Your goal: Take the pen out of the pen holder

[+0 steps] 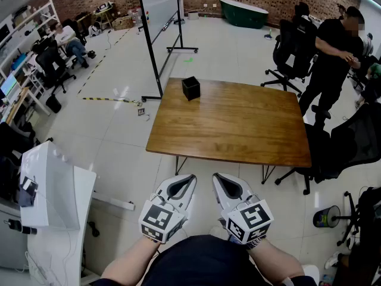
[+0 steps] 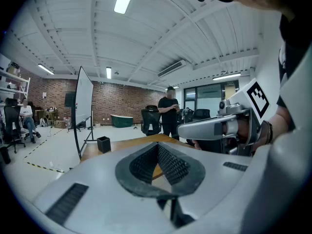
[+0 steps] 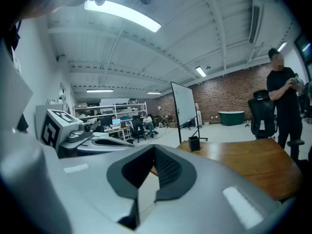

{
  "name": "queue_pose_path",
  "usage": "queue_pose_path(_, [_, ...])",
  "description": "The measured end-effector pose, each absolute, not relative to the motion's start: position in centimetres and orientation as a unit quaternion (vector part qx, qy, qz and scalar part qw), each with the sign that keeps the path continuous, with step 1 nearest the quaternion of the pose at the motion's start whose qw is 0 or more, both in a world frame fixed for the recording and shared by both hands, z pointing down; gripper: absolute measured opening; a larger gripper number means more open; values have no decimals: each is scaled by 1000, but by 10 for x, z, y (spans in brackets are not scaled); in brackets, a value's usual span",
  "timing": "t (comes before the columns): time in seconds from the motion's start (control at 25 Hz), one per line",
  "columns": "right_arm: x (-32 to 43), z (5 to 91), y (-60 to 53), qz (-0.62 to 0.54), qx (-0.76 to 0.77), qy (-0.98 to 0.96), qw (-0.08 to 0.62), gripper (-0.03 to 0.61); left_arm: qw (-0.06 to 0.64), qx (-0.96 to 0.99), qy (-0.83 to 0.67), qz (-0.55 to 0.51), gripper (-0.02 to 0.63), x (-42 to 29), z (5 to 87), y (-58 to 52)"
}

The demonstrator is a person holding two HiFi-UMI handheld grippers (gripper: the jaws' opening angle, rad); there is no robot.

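A black square pen holder (image 1: 190,88) stands near the far left corner of the wooden table (image 1: 238,130); no pen shows in it from here. It is small in the left gripper view (image 2: 103,144) and the right gripper view (image 3: 194,143). My left gripper (image 1: 189,179) and right gripper (image 1: 218,178) are held side by side close to my body, short of the table's near edge and far from the holder. Both are shut with nothing between the jaws, as seen in the left gripper view (image 2: 158,148) and the right gripper view (image 3: 154,151).
A whiteboard on a wheeled stand (image 1: 158,8) is behind the table's left corner. Black office chairs (image 1: 348,145) crowd the right side, where a person in black (image 1: 333,58) stands. A white machine (image 1: 50,186) sits at my left. A green tub (image 1: 244,12) is at the far wall.
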State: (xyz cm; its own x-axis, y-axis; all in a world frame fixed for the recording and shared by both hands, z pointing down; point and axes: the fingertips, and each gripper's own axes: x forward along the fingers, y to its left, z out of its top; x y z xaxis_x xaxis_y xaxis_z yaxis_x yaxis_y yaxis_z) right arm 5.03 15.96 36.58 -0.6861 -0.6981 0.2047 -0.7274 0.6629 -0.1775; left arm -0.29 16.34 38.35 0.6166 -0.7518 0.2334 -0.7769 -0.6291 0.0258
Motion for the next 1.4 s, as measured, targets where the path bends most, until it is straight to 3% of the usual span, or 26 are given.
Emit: queue_pose_path(1.4, [134, 364, 137, 113, 355, -927, 51, 2, 41, 870, -480, 103, 5, 69, 372, 144])
